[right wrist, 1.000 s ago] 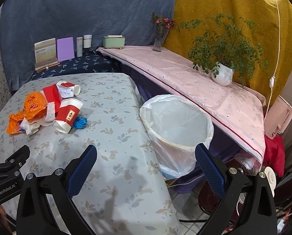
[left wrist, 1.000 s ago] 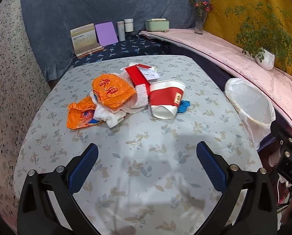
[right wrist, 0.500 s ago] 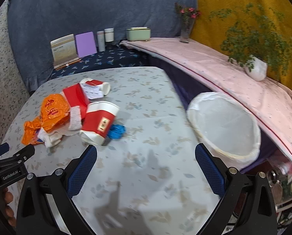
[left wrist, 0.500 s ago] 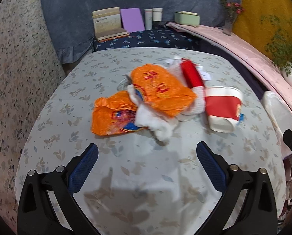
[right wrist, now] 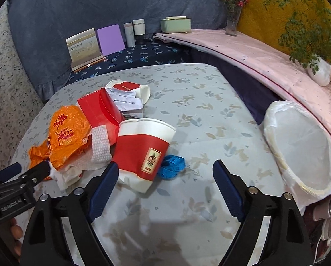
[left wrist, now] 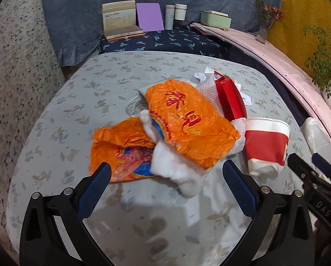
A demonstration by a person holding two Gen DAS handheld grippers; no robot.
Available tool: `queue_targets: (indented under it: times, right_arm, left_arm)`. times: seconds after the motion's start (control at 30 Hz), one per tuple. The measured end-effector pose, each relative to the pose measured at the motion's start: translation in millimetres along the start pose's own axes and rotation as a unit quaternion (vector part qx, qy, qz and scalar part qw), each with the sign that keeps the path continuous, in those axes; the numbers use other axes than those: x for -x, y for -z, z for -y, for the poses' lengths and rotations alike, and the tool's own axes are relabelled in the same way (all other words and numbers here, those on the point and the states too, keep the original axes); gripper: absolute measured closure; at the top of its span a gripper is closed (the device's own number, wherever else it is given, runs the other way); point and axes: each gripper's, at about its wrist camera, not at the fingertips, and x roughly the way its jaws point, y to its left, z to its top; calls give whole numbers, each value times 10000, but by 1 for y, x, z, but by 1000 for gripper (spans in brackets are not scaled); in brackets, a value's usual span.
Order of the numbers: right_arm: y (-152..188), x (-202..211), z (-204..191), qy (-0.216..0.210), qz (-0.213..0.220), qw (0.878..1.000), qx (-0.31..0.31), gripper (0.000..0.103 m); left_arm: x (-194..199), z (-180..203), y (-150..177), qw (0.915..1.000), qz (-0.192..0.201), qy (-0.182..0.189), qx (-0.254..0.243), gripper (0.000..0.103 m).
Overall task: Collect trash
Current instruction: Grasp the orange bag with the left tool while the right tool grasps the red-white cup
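Observation:
A pile of trash lies on the floral table: orange foil wrappers (left wrist: 187,124) (right wrist: 67,133), white tissue (left wrist: 176,168), a red box (left wrist: 229,99) (right wrist: 98,108), and a red-and-white paper cup (left wrist: 265,144) (right wrist: 143,150) on its side. A blue crumpled scrap (right wrist: 172,166) lies beside the cup. My left gripper (left wrist: 165,188) is open, its fingers on either side of the near edge of the orange wrappers and tissue. My right gripper (right wrist: 165,188) is open just before the cup and blue scrap. A white-lined trash bin (right wrist: 298,150) stands off the table's right edge.
A second small cup and paper slips (right wrist: 130,97) lie behind the red box. Books, bottles and a green box (right wrist: 176,24) stand on the dark shelf behind. A pink ledge holds a flower vase (right wrist: 232,15) and a potted plant (right wrist: 316,44).
Both grippers have moved forward and closer to the trash pile. The left now frames the orange wrappers and tissue; the right has swung left toward the cup. Both stay open.

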Motion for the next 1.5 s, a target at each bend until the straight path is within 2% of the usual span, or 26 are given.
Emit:
queue_targets:
  times: [0.3,0.37,0.47,0.5,0.53,0.57,0.63,0.67,0.73,0.8,1.13,1.5]
  right_arm:
    - [-6,-33,-12,-321,-242,9992,19,39]
    - [-7,-36,-13,-468,-262,9986,-22,45]
    - [-7,-41,-17,-504,-286,9983,16,56]
    - [-7,-41,-18,-525,-285,9982,23,65]
    - [-7,-40,-18,-584,-272,9979,11,68]
    - [-7,-39,-18,-626,-241,9978,-10,68]
    - [-7,-36,-17,-637,-197,9978,-27,70]
    - [-7,-34,-16,-647,-179,9977,-33,70]
    - [-8,-30,-15,-650,-111,9978,-69,70]
    - [-9,-24,-13,-639,-32,9979,-87,71]
    - [-18,15,-1,-544,432,9975,-134,74]
    - [-22,57,41,-278,880,9947,-462,74]
  left_arm:
    - [-31,7,-19,9996,-112,206,162,8]
    - [-34,7,-21,9993,-135,289,192,12]
    - [-38,9,-24,9986,-219,466,146,24]
    - [-39,10,-24,9982,-246,528,137,33]
    - [-39,10,-25,9980,-268,563,133,38]
    - [-39,11,-25,9978,-254,591,144,40]
    - [-37,11,-25,9978,-232,598,141,53]
    - [-37,11,-25,9979,-219,598,129,56]
    - [-36,11,-25,9976,-233,635,119,80]
    - [-35,10,-26,9966,-275,764,168,85]
    - [3,18,-29,9965,118,820,61,95]
    - [46,50,-32,9933,451,1034,-246,95]
